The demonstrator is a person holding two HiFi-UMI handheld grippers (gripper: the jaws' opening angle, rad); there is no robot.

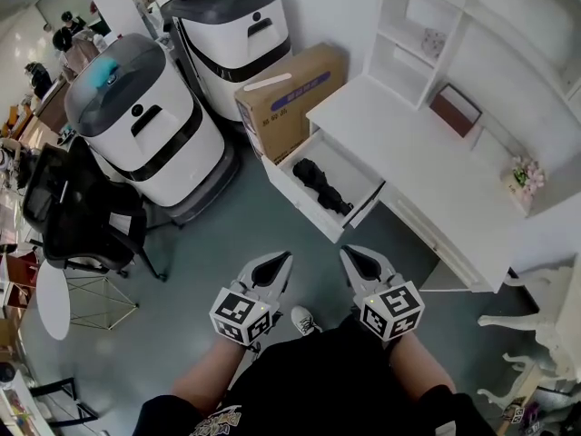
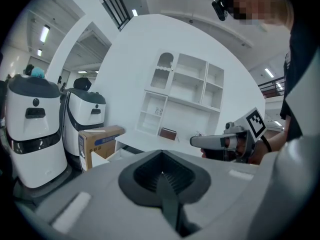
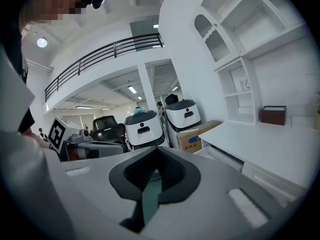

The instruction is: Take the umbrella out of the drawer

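A black folded umbrella (image 1: 322, 187) lies inside the open white drawer (image 1: 361, 209) of the desk (image 1: 413, 157), in the head view. Both grippers hang in front of the person's body, well short of the drawer and above the grey floor. My left gripper (image 1: 283, 259) points toward the drawer with its jaws together and nothing held. My right gripper (image 1: 348, 252) is beside it, also shut and empty. In the left gripper view the right gripper (image 2: 220, 141) shows at the right. The drawer's corner (image 2: 112, 156) shows past the shut jaws. The umbrella is hidden in both gripper views.
A cardboard box (image 1: 290, 94) stands on the floor left of the drawer. Two white machines (image 1: 145, 121) (image 1: 231, 34) stand behind it. A black office chair (image 1: 77, 216) is at the left. A brown box (image 1: 454, 109) and flowers (image 1: 525, 175) sit on the desk.
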